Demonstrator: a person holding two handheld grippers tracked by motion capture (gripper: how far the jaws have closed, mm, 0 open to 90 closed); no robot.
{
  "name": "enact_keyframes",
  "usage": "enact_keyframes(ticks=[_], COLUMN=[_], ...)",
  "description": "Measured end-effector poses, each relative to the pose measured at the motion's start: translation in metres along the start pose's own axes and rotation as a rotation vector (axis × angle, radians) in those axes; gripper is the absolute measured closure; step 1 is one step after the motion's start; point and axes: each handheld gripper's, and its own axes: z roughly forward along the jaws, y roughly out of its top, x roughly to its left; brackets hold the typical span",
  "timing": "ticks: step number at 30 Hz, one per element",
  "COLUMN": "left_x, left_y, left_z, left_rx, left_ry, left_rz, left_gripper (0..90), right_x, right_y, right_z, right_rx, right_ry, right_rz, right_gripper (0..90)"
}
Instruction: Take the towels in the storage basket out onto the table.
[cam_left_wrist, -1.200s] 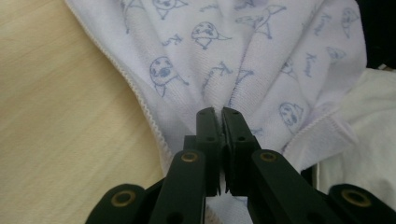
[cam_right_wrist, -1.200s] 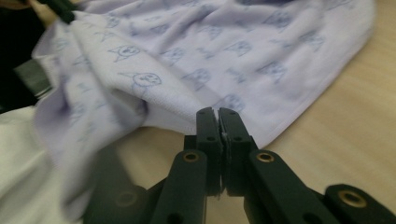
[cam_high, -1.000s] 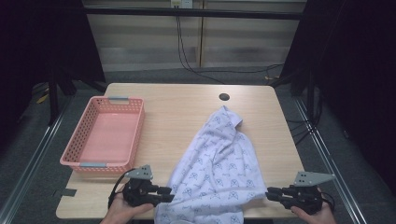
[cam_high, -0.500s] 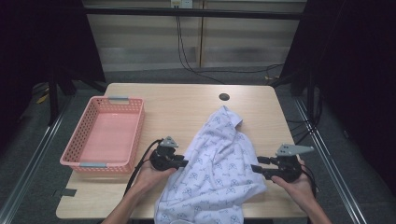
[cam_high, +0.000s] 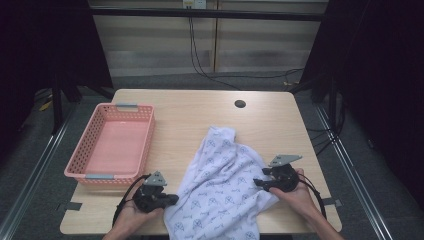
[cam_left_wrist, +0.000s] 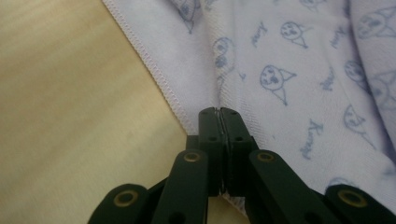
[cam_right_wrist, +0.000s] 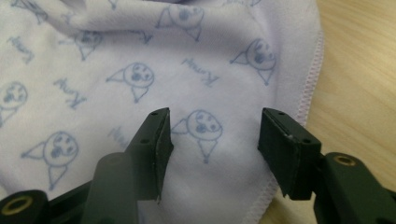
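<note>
Left gripper (cam_high: 172, 199): its jaws had just been closing and were pressed together on the stitched hem of the white cloth printed with small blue figures (cam_high: 225, 192).
Right gripper (cam_high: 257, 182): its jaws had just been opening and stood apart, the cloth's other edge lying between them, ungripped.
Cloth: spread rumpled on the pale wooden worktop (cam_high: 190, 120).

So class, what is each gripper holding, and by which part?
The left gripper pinches the printed cloth at its stitched hem; the right gripper holds nothing.
</note>
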Motion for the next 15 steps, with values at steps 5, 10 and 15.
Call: enact_keyframes(ticks=[5,10,15], left_x=[0.006,0.025,0.047], left_y=[0.007,0.041,0.075], left_z=[-0.011,0.010,0.037], left_rx=[-0.140,-0.171,-0.168], left_ry=[-0.060,0.011,0.035], left_rz=[-0.043,-0.055,-0.059], left_gripper=[80.8,67.8,67.1], right_x=[0.018,0.027,0.006], right_y=[-0.005,-0.013,-0.007], right_z=[-0.011,-0.025,-0.035], right_rx=[0.029,0.025,-0.063], right_ry=[0.054,0.105,0.070], right_rz=[-0.029,-0.035,0.031], right_gripper=[81.4,77.1,61.4])
